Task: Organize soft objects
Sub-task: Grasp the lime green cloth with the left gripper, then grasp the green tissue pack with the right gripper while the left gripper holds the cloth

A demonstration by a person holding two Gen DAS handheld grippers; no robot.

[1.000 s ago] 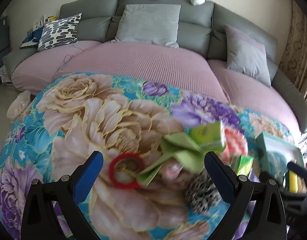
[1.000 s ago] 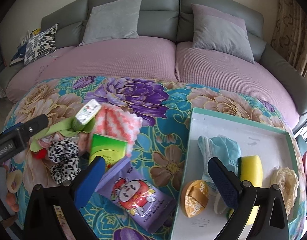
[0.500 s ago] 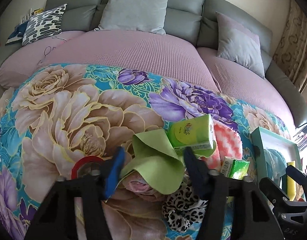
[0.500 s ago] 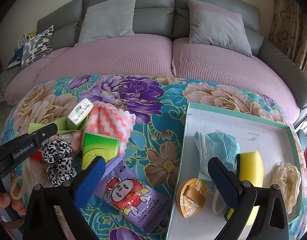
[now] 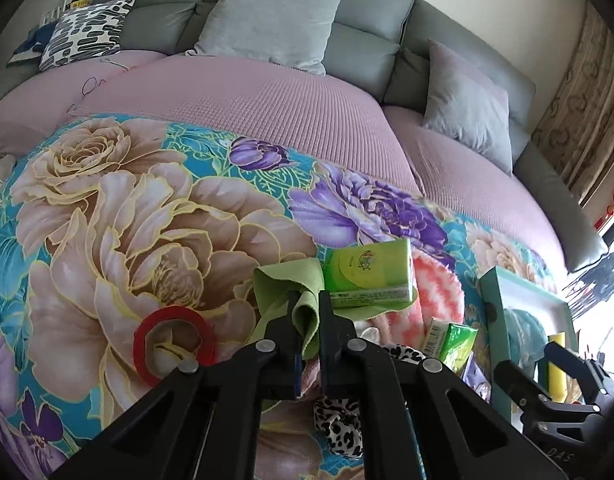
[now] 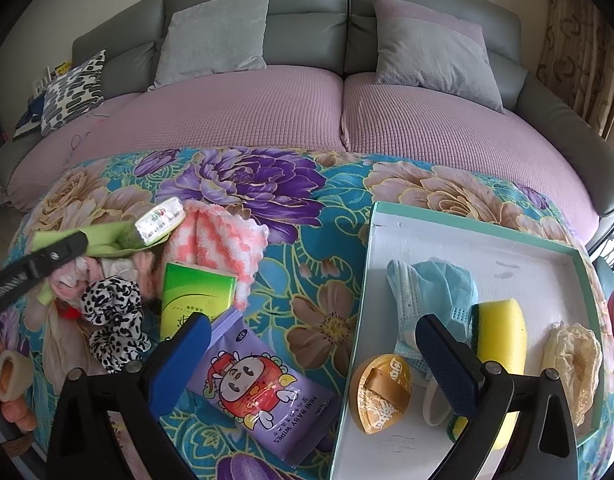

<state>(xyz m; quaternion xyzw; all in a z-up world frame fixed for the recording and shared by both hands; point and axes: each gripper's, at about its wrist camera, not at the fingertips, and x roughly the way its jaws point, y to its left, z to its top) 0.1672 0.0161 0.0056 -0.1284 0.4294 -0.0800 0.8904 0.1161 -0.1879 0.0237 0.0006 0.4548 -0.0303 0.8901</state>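
Left gripper [image 5: 307, 312] reaches low over floral blanket [image 5: 119, 216], pinching green cloth [image 5: 309, 318] just left of tissue pack [image 5: 367, 276]. Right gripper [image 6: 311, 344] hovers spread, near side of white tray [image 6: 467, 240].

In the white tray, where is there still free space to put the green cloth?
The tray's back half, behind the blue mask and yellow sponge, is bare. Its front is crowded. The left tool pinches the green cloth.

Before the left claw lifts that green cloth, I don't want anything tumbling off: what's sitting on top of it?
A green tissue pack rests on the green cloth beside the left claw, which pinches a fold. What lies beneath the cloth is mostly covered.
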